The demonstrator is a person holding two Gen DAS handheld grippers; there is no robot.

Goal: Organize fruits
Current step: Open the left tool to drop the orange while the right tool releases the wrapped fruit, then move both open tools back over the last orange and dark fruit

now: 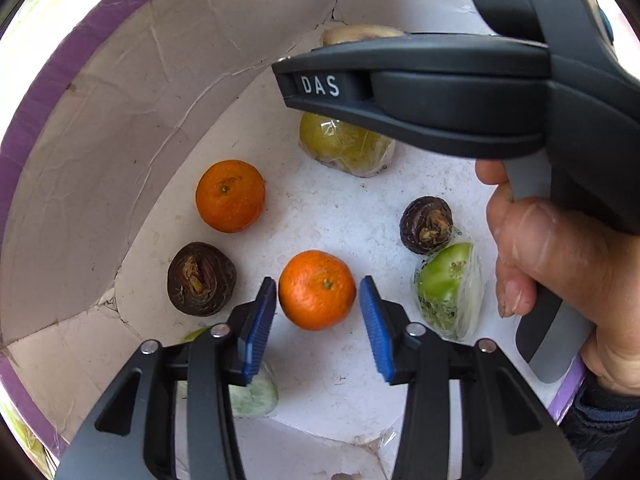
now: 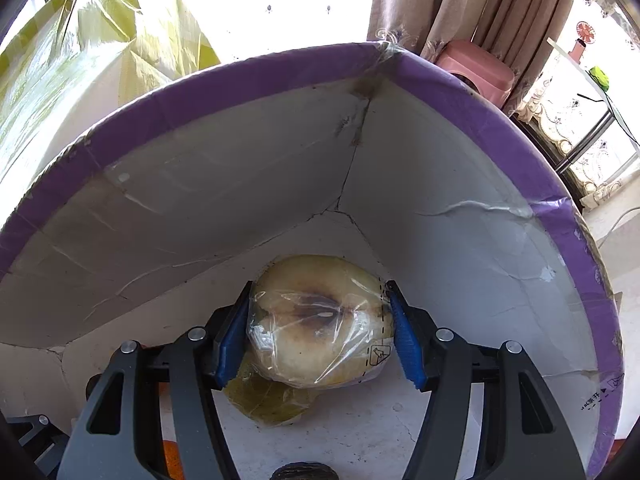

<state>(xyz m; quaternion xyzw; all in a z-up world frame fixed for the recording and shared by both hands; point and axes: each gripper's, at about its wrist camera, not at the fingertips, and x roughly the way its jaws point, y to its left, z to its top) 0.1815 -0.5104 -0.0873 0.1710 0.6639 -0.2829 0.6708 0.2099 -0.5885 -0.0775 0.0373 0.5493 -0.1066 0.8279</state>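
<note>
Left wrist view: the left gripper (image 1: pixel 318 312) points down into the box (image 1: pixel 120 120), jaws parted around the nearer orange (image 1: pixel 317 289), pads not touching. The right gripper (image 2: pixel 320 332), at two o'clock, clamps a wrapped pale fruit (image 2: pixel 316 320) in the corner.

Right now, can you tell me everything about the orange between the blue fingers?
The orange is small, round and bright, with dimpled peel and a tiny greenish stem spot facing up. It looks whole and unwrapped. It sits on the white floor of the box, between the open pads of the left gripper. The left pad looks just clear of the peel and a small gap shows at the right pad, so nothing grips it.
</note>
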